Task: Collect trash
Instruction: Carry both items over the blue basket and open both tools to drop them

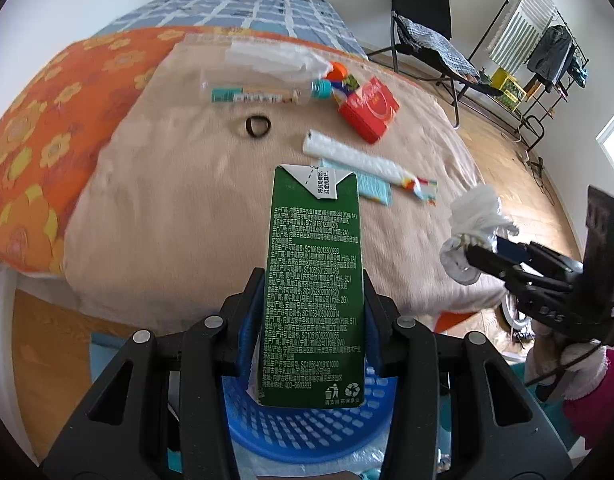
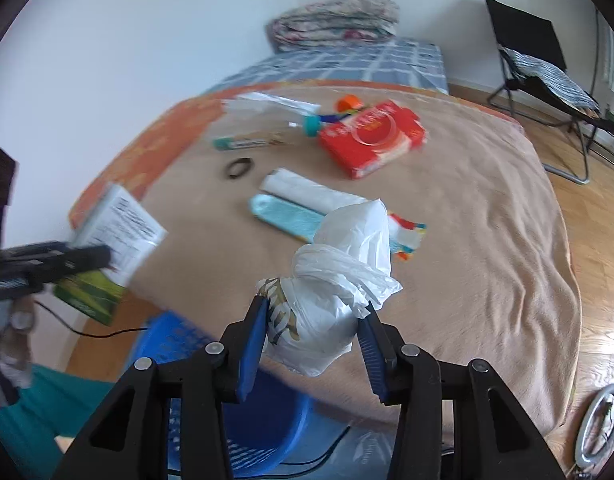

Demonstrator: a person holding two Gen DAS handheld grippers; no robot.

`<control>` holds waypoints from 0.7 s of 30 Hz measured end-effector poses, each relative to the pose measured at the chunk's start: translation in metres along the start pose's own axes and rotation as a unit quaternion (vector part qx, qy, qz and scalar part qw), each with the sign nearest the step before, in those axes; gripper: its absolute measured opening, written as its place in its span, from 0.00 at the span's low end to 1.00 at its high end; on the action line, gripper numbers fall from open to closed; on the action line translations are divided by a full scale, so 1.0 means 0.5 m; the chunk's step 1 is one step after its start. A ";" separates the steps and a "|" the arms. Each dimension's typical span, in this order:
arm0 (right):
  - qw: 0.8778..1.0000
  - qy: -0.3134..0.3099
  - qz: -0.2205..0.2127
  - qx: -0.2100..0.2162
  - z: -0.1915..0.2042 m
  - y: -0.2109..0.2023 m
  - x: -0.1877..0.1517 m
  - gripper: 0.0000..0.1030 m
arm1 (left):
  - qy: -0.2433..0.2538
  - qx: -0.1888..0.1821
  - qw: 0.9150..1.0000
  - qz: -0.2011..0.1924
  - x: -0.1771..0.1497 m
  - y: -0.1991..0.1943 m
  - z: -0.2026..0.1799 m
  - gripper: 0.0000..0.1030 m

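My left gripper (image 1: 313, 280) is shut on a tall green drink carton (image 1: 315, 280), held upright over the blue plastic basket (image 1: 299, 424) at the foot of the bed. In the right wrist view the same carton (image 2: 119, 224) shows at the left, in the left gripper (image 2: 103, 258). My right gripper (image 2: 315, 308) is shut on a knotted white plastic bag (image 2: 331, 292) with both blue pads against its sides, above the bed edge beside the basket (image 2: 179, 344). The left wrist view shows that bag (image 1: 479, 208) at the right gripper's (image 1: 473, 254) tips.
On the tan blanket (image 2: 487, 220) lie a red box (image 2: 371, 136), a clear bottle (image 1: 255, 94), a white roll (image 1: 351, 158), a teal flat item (image 2: 287, 216), a hair tie (image 1: 258, 125) and an orange cap (image 1: 339, 70). A folding chair (image 1: 423, 36) and clothes rack (image 1: 547, 52) stand to the right.
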State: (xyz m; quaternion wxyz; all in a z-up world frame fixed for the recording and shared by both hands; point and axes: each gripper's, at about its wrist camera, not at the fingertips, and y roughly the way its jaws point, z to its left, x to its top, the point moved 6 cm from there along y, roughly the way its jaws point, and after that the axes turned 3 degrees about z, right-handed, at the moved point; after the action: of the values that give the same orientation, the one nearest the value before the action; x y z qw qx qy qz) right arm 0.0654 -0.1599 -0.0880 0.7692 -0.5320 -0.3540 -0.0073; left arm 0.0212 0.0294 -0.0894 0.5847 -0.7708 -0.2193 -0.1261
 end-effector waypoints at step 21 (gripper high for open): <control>0.992 -0.114 0.042 0.044 0.158 0.010 -0.129 0.46 | -0.001 0.013 0.998 0.068 -0.193 0.052 -0.009 0.42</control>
State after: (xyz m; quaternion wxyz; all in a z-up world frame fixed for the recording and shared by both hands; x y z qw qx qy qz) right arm -0.0237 -0.1162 -0.1132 0.7462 -0.5093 -0.4166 0.1010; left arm -0.0501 0.0006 -0.1538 0.6013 -0.7766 -0.1690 -0.0826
